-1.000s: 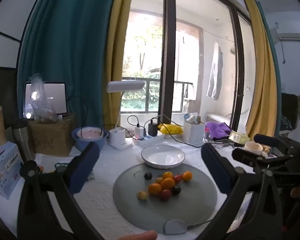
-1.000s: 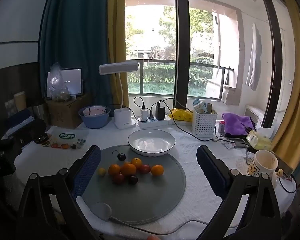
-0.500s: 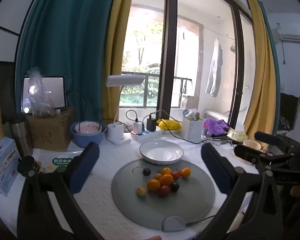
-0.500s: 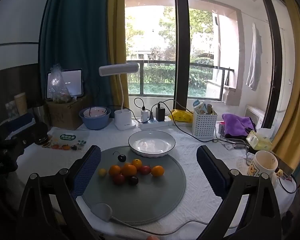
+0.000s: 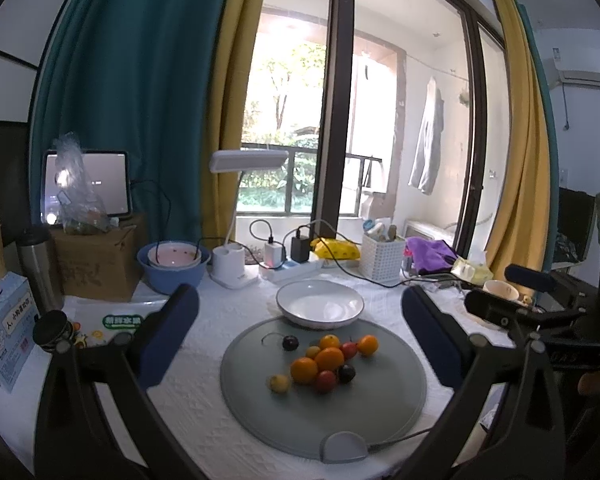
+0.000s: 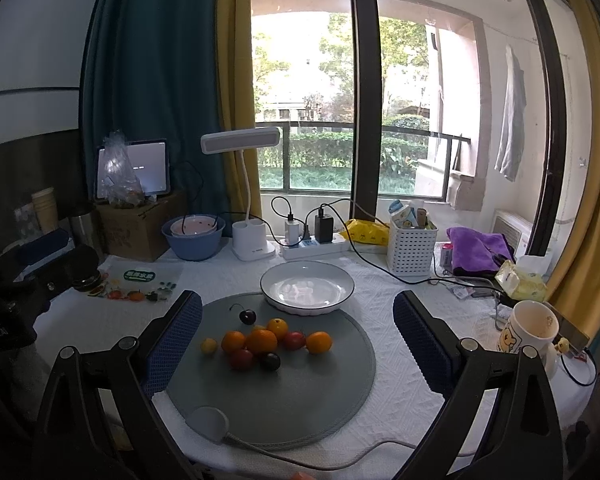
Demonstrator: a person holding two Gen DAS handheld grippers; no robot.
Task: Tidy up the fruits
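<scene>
Nine or so small fruits (image 6: 266,342) clustered on the round grey mat (image 6: 300,396) — orange kumquat-like ones, red and dark cherry tomatoes, one pale yellow fruit (image 6: 209,346) off to the left, one dark stemmed cherry (image 6: 247,316) nearer the back. Just behind the mat, overlapping its far edge, the empty white shallow bowl with a dark rim (image 6: 307,285). All on the white textured tablecloth (image 6: 396,360).

Seen from the right gripper (image 6: 298,328), fruit pile lying ahead and between the two blue-padded fingers (image 6: 174,342), none touched; jaws spread wide, holding nothing. Same from the left gripper (image 5: 300,344): fruits (image 5: 324,362) centred ahead on the mat (image 5: 324,400), bowl (image 5: 320,309) beyond, fingers (image 5: 168,334) wide apart and empty (other gripper visible at the right edge of this view).

Further out: white desk lamp (image 6: 244,196), power strip with chargers (image 6: 314,242), white lattice basket (image 6: 412,246), blue basin (image 6: 194,236), cartoon mug (image 6: 528,330), purple cloth (image 6: 478,250).

Compared with a second ago: left view pulled back and up a little, fruits sitting slightly higher in it; right view barely changed; fruits and bowl unmoved.
</scene>
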